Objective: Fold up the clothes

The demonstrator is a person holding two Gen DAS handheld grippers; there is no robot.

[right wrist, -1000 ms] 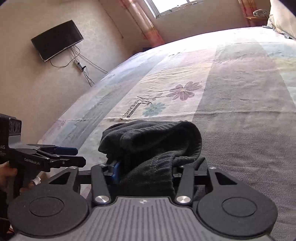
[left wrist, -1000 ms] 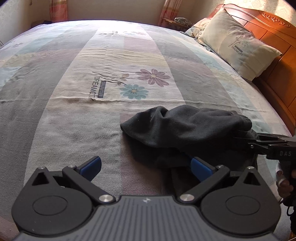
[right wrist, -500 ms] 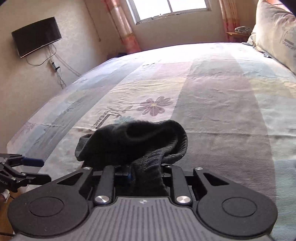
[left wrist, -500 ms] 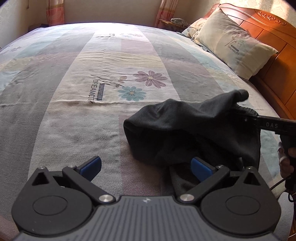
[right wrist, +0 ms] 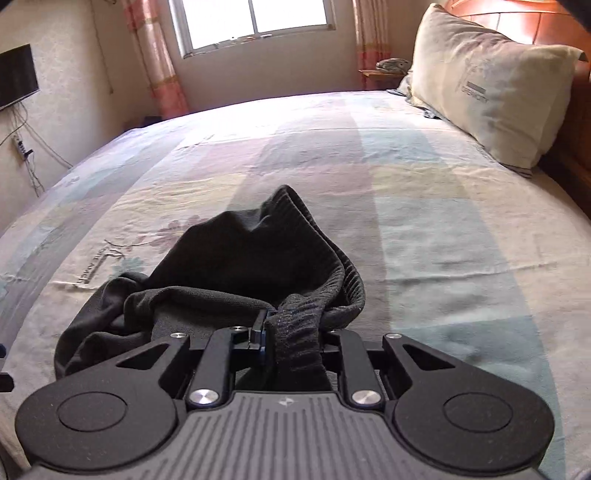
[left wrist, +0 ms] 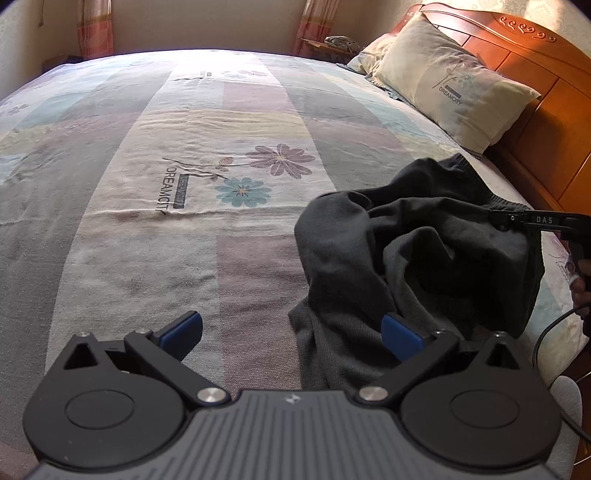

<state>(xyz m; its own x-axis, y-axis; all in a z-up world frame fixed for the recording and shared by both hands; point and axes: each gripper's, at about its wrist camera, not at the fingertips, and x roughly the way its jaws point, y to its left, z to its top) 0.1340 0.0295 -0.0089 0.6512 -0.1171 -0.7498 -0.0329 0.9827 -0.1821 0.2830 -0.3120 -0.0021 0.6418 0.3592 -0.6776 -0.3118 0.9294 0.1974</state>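
A dark grey knitted garment [left wrist: 417, 254] lies bunched on the bed, partly lifted at its right side. My right gripper [right wrist: 291, 332] is shut on its ribbed edge [right wrist: 295, 343], and the cloth [right wrist: 229, 269] hangs forward from the fingers. In the left wrist view that gripper [left wrist: 506, 218] comes in from the right, holding the garment's upper corner. My left gripper [left wrist: 291, 330] stands open low over the bed. Its right blue pad [left wrist: 400, 334] touches the garment's lower fold, and its left pad [left wrist: 183, 328] is over bare sheet.
The bed [left wrist: 184, 229] has a patchwork sheet with printed flowers [left wrist: 258, 173]. A pillow [left wrist: 454, 81] leans on the wooden headboard [left wrist: 546, 96] at the right. A window [right wrist: 255, 22], curtains and a wall television [right wrist: 14, 75] lie beyond the bed. A cable [left wrist: 550, 332] hangs at the right edge.
My right gripper has lifted the garment's edge and carried it right, toward the pillow, stretching the cloth out. The left gripper has stayed open in place.
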